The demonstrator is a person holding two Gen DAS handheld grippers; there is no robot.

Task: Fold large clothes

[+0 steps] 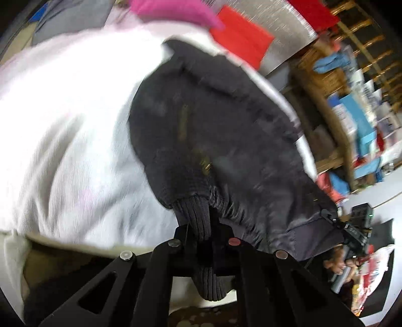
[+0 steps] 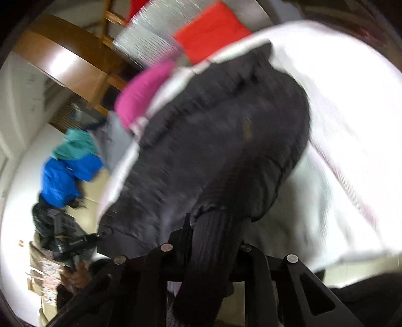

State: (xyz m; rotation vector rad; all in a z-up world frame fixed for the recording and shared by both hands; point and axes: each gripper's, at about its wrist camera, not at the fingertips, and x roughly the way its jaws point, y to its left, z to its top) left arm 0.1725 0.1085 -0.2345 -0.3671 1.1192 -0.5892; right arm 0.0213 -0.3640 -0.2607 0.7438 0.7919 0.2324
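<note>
Left gripper (image 1: 206, 241) at bottom centre of the left wrist view, clamped on a ribbed knit cuff (image 1: 201, 226) of a black jacket (image 1: 213, 130); cuff end hanging down between the jaws. Jacket spread from the grip up across the middle of the frame, lying on a white sheet (image 1: 70, 125) filling the left half. Beyond, at the top edge, a pink cloth (image 1: 176, 11) and a red cloth (image 1: 241, 42); cluttered shelves, blurred, at the right. Lower right, the other gripper seen gripping the jacket's far edge. Right gripper (image 2: 216, 241) at bottom centre of the right wrist view, likewise closed on a ribbed cuff (image 2: 211, 234) of the same jacket (image 2: 226, 130), garment rising to upper centre over the white sheet (image 2: 351, 100). Left of centre, pink cloth (image 2: 143, 93); lower left, a blue garment (image 2: 65, 178) on the floor.
</note>
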